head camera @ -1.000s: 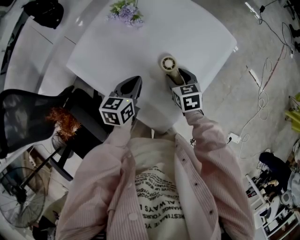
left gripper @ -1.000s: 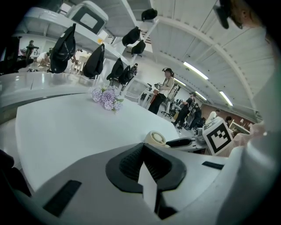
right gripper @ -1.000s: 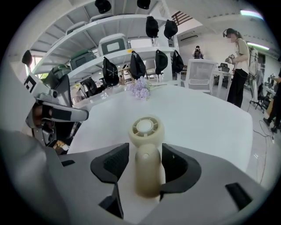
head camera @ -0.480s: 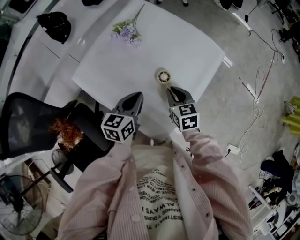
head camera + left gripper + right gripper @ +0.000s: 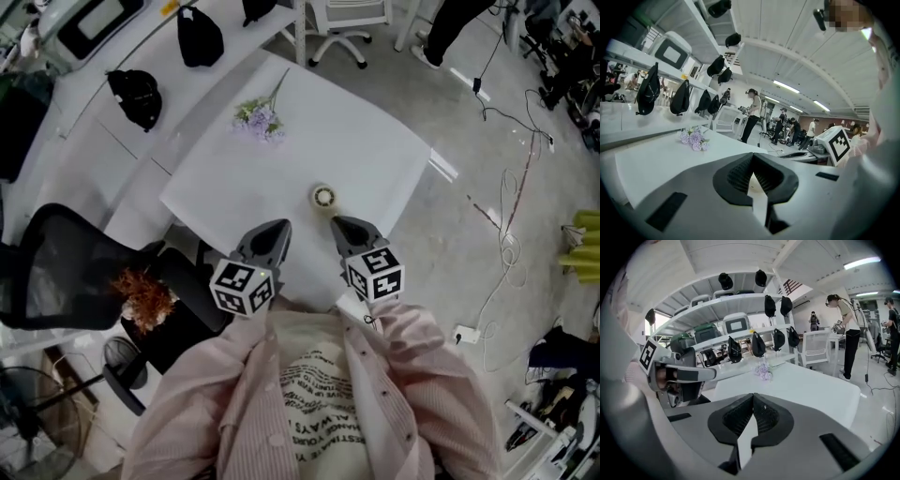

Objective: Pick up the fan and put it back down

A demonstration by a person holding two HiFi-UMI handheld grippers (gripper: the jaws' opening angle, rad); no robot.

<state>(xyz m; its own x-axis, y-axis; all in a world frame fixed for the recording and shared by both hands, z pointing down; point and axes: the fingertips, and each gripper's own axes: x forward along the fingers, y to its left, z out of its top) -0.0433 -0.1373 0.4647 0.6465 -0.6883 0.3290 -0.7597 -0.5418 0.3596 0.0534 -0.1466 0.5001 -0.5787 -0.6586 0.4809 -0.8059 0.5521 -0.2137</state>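
1. Fan (image 5: 324,197): small, round and pale. From above it shows as a light ring around a darker centre. It rests on the white worktop (image 5: 375,141), in the half nearer the person, and neither claw touches it.
2. The right claw (image 5: 339,223) hovers just short of the fan on the person's side. Its jaws have just been closing, and the right gripper view shows them (image 5: 752,401) clenched together with nothing between them.
3. The left claw (image 5: 278,227) hangs beside the right one, a little further from the fan. Its jaws (image 5: 752,161) are likewise pressed together and hold nothing.
4. Bare white surface surrounds the fan. The worktop's near edge runs under the two claws. Its right edge drops to the grey floor (image 5: 487,122), where loose cables (image 5: 511,234) lie.
5. A sprig of lilac flowers (image 5: 258,120) lies well apart from the fan, toward the far left corner.
6. A black mesh office chair (image 5: 56,262) stands off the left edge.
7. Count: one fan, one flower sprig, two claws, one chair. Two black bags (image 5: 136,94) lie on the neighbouring worktop (image 5: 84,141) at the left.
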